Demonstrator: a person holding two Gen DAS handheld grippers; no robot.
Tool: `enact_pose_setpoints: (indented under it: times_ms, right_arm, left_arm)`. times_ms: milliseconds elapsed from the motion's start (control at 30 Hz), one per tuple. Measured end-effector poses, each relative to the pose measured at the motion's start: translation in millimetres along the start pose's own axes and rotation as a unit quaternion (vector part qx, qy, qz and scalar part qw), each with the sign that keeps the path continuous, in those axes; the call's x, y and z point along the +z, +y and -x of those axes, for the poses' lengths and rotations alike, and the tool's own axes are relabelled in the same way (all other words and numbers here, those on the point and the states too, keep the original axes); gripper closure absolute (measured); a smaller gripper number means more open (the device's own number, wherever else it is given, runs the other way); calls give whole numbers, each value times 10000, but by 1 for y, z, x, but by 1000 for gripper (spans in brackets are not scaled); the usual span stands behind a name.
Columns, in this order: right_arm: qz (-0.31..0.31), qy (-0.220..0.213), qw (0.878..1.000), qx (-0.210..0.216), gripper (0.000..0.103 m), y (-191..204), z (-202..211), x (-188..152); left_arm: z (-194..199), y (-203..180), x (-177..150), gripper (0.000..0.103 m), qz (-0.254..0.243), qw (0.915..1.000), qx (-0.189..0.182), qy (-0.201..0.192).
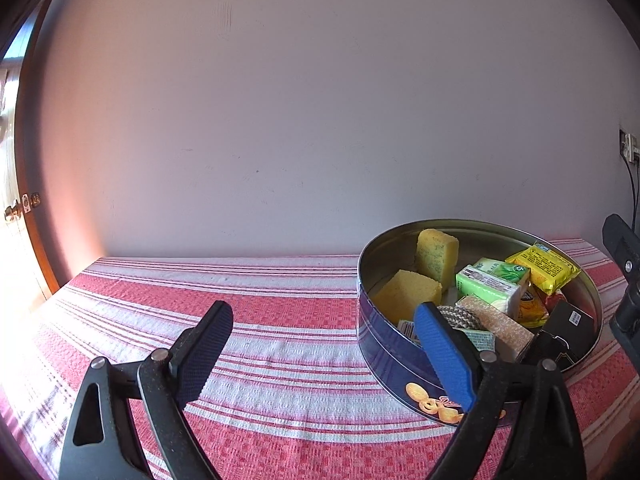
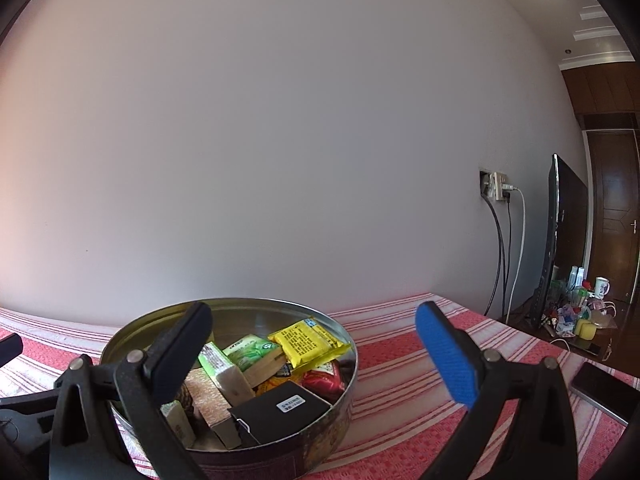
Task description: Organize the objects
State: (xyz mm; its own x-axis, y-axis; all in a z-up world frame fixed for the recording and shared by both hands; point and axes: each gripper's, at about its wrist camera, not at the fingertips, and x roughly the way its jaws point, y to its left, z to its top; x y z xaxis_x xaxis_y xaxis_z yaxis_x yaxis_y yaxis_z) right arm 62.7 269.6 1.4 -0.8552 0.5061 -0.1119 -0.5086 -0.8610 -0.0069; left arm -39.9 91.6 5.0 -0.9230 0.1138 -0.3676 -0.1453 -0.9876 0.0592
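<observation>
Round dark-blue metal tin [image 1: 384, 354] on woven red-striped cloth [image 1: 280, 320] held porous yellow sponge blocks [image 1: 436, 258] and glossy packets; left gripper [image 1: 324, 350] and right gripper [image 2: 316, 354] stood spread, empty.

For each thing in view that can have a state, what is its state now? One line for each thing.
Round tin: lid off, nearly full, standing on the striped cloth.
Yellow sponges: two, inside the tin, one leaning upright.
Yellow packet: sealed, lying on top.
Black box: closed, tilted against the tin's wall.
Left hand-held gripper: open, empty.
Right hand-held gripper: open, empty.
Phone: screen dark.
</observation>
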Motion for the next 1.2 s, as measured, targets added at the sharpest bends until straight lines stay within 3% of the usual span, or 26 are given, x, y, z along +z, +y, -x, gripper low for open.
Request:
enact_pose_setpoints:
  times_ms: [267, 667, 1200]
  right_arm:
    - [-53, -10, 10000, -53, 0, -1, 19, -1]
    - [-65, -199, 9996, -175, 0, -2, 33, -1]
    - [55, -387, 9992, 122, 0, 2, 40, 0]
  left_arm:
    - [27, 6, -8, 5, -96, 9998, -109, -128]
    - [33, 11, -8, 1, 66, 9996, -237, -115]
    - [37, 10, -7, 1, 46, 9998, -135, -142]
